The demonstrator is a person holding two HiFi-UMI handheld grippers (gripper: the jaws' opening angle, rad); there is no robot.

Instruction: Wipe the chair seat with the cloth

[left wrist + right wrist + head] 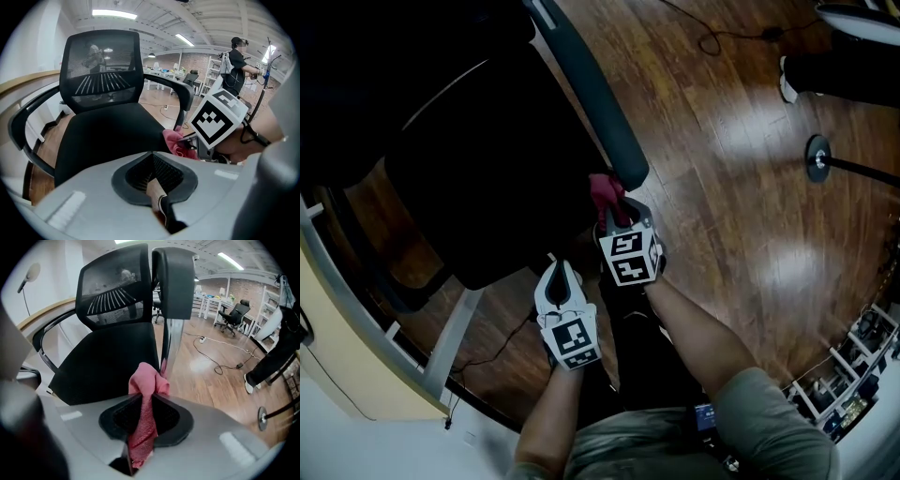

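A black office chair fills the head view's upper left, its seat [487, 187] below its right armrest [605, 108]. My right gripper [614, 214] is shut on a bunched pink cloth [605, 190] at the seat's right front edge, just under the armrest's end. The right gripper view shows the cloth [145, 380] pinched in the right gripper [147, 397], with the seat [108, 362] beyond. My left gripper [558, 277] hangs by the seat's front edge, jaws together and empty. In the left gripper view, the left gripper [152, 157] faces the seat [108, 131], the cloth [173, 140] to its right.
Wooden floor [722, 187] lies right of the chair, with a cable [711, 39] and a round stand base [817, 155]. A standing person's legs [834, 70] are at the top right. A white desk frame [441, 347] runs at lower left; shelves [853, 366] stand at lower right.
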